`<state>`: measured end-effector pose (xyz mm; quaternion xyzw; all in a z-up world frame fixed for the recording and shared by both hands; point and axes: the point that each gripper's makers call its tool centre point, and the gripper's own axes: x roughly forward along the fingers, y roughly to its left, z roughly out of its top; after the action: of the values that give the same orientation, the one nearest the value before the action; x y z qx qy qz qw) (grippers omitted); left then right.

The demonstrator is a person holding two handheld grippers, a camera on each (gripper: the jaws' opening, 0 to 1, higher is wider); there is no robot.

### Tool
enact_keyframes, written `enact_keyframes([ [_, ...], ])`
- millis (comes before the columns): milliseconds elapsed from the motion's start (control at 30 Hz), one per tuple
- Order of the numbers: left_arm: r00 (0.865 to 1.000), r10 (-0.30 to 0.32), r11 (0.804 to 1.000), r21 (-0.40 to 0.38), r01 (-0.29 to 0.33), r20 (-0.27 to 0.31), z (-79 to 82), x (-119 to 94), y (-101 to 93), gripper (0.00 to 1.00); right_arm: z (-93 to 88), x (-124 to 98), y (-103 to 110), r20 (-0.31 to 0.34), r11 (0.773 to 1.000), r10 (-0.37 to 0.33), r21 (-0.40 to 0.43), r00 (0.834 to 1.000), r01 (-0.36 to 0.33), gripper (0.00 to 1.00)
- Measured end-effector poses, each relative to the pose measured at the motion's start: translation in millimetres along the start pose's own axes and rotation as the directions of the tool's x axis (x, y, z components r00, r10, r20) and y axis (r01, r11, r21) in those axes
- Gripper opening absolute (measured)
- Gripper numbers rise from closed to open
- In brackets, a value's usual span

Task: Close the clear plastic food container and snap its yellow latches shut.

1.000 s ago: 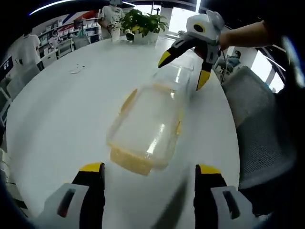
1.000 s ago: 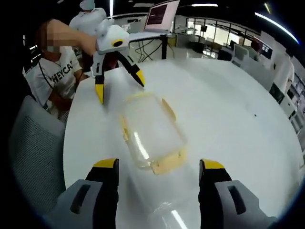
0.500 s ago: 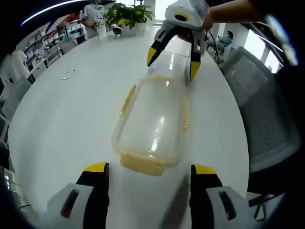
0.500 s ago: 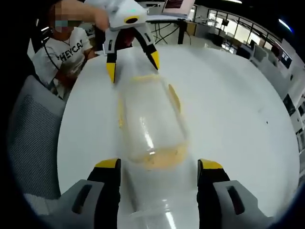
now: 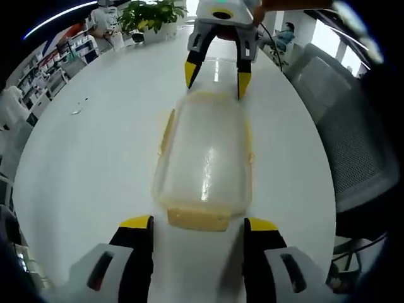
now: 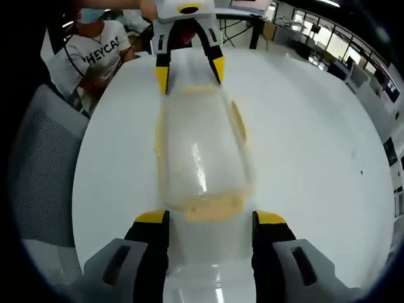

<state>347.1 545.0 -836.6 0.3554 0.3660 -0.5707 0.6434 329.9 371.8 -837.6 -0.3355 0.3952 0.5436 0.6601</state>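
A clear plastic food container (image 5: 203, 154) lies lengthwise on the white table (image 5: 95, 164), its lid on top. Yellow latches show along its sides (image 5: 167, 129) and at its near end (image 5: 197, 218). My left gripper (image 5: 197, 226) is open, its jaws standing either side of that near end latch. At the far end my right gripper (image 5: 216, 77) is open, with a jaw at each corner. In the right gripper view the container (image 6: 202, 148) runs away from my right gripper (image 6: 211, 218), which flanks the yellow end latch (image 6: 211, 207). The left gripper (image 6: 189, 74) straddles the opposite end.
A grey mesh chair (image 5: 353, 132) stands close to the table's edge. A person in a white T-shirt (image 6: 101, 50) sits beyond another grey chair (image 6: 44, 158). Potted plants (image 5: 151, 12) stand at the table's far side, and a small object (image 5: 79, 108) lies on it.
Both grippers have drawn in toward the container's two ends and lined up with its long axis. The container now lies straight between them.
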Motion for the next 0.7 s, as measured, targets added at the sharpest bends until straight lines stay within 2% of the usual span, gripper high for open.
enact_keyframes([
  [467,0.998,-0.026,0.999,0.034,0.029,-0.059,-4.5,7.7,-3.0,0.41,-1.3,7.6,1.3,-0.074,0.996,0.027,-0.086,0.997,-0.034,0.44],
  [700,0.998,-0.037,0.999,0.029,0.039,-0.056,-2.8,8.7,-4.4,0.39,0.6,11.9,1.6,-0.094,0.994,0.031,-0.097,0.995,-0.04,0.41],
])
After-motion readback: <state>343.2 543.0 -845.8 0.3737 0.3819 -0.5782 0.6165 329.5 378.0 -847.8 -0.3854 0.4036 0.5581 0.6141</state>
